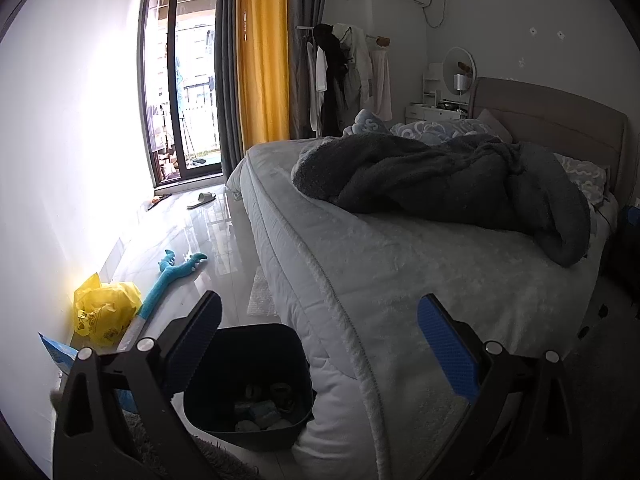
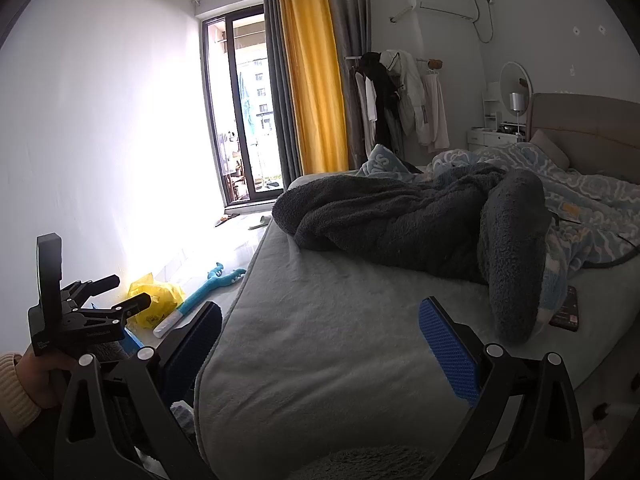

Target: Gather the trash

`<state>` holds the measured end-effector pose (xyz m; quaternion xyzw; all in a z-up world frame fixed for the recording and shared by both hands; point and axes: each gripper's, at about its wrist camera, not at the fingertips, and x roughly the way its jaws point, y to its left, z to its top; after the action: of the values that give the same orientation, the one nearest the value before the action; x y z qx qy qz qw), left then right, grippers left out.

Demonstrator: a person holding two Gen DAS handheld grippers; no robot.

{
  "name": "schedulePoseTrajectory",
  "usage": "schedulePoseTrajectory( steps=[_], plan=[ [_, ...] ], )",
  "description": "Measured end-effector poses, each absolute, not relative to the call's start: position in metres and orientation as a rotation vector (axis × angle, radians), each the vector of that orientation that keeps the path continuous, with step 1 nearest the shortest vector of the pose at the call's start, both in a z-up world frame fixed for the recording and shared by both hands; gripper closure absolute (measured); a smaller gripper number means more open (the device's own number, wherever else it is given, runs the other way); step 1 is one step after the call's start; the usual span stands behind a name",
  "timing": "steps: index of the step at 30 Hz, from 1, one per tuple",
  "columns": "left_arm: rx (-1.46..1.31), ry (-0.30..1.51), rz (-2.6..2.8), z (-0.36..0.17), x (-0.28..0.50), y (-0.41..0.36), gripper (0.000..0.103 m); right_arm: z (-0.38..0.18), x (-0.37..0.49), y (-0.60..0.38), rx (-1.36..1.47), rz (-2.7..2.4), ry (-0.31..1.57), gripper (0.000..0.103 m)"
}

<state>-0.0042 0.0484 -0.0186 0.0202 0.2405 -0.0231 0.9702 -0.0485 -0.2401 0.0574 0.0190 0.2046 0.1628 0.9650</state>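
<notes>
Both the left gripper (image 1: 320, 344) and right gripper (image 2: 320, 344) are held wide apart, empty. A dark bin (image 1: 256, 376) with scraps is seen below the left fingers (image 1: 448, 344), beside the bed (image 1: 360, 264); a yellow bag (image 1: 105, 309) lies at nine o'clock.

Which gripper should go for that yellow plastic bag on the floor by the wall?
Probably the left gripper. It is open over the floor strip beside the bin, on the side of the yellow bag. The right gripper hangs open over the bed.
</notes>
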Motion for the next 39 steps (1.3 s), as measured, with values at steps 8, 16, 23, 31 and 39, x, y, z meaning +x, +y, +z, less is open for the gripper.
schedulePoseTrajectory(
  steps=[8, 16, 23, 31, 39],
  plan=[
    [0.033, 0.487, -0.048, -0.0183, -0.004, 0.0497, 0.003, 0.0571, -0.048, -0.2407, 0.039, 0.33, 0.416, 0.003],
    [0.017, 0.493, -0.045, -0.0189, -0.003, 0.0521, 0.003, 0.0572, -0.0487, -0.2398, 0.04, 0.329, 0.416, 0.003],
    [0.018, 0.494, -0.044, -0.0188, -0.0027, 0.0516, 0.003, 0.0574, -0.0484, -0.2402, 0.039, 0.329, 0.417, 0.003],
    [0.022, 0.5, -0.049, -0.0193, -0.0026, 0.0525, 0.003, 0.0576, -0.0488, -0.2396, 0.038, 0.328, 0.417, 0.003],
    [0.028, 0.502, -0.055, -0.0206, -0.0019, 0.0534, 0.003, 0.0578, -0.0492, -0.2391, 0.041, 0.328, 0.417, 0.003]
  ],
)
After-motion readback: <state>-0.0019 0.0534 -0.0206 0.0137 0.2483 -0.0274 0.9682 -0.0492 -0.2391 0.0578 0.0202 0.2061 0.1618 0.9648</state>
